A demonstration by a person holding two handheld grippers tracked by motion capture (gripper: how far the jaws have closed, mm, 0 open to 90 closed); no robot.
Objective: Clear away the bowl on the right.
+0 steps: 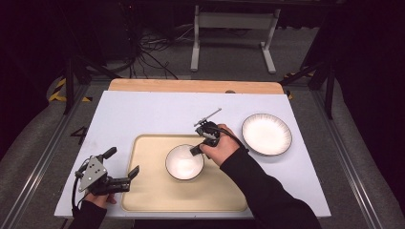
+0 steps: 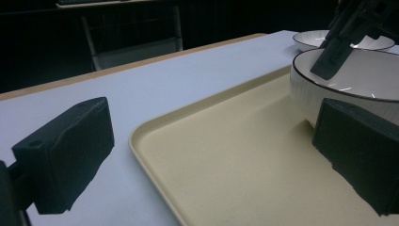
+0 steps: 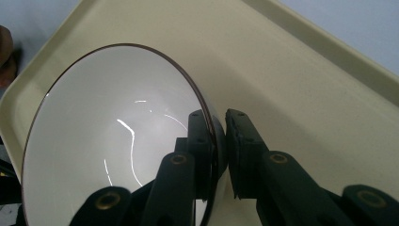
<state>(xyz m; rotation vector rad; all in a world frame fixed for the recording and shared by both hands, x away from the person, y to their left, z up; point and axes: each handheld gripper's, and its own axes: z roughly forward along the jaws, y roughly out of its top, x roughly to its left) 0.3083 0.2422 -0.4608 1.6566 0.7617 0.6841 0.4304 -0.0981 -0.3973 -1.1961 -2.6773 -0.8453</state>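
The right gripper (image 1: 197, 150) is clamped on the rim of a white bowl (image 1: 184, 163) with a thin dark edge; in the right gripper view one jaw sits inside the bowl (image 3: 108, 155) and the other outside, with the wall pinched between them near its right side. The bowl is over the beige tray (image 1: 153, 191), toward the tray's far edge and a little right of its middle; whether its base rests flat on the tray cannot be told. The right hand (image 1: 220, 145) wraps the gripper's body from behind, and the dark-sleeved forearm comes up from the near edge of the tabletop (image 1: 143, 105), angled left toward the bowl, so the gripper points down and to the left. The left gripper (image 1: 123, 174) sits at the tray's near left corner, held level and pointing right across the tray, its jaws spread wide with nothing between them. One of its jaws hangs over the tray's left edge, the other over the bare white tabletop. The left hand (image 1: 100, 198) grips it from below, close to the near edge of the tabletop. In the left gripper view the tray (image 2: 226, 160) runs between the jaws toward the bowl (image 2: 348, 89). A second dish, a shallow white plate (image 1: 266, 134), lies on the tabletop to the right of the tray, well clear of both grippers.
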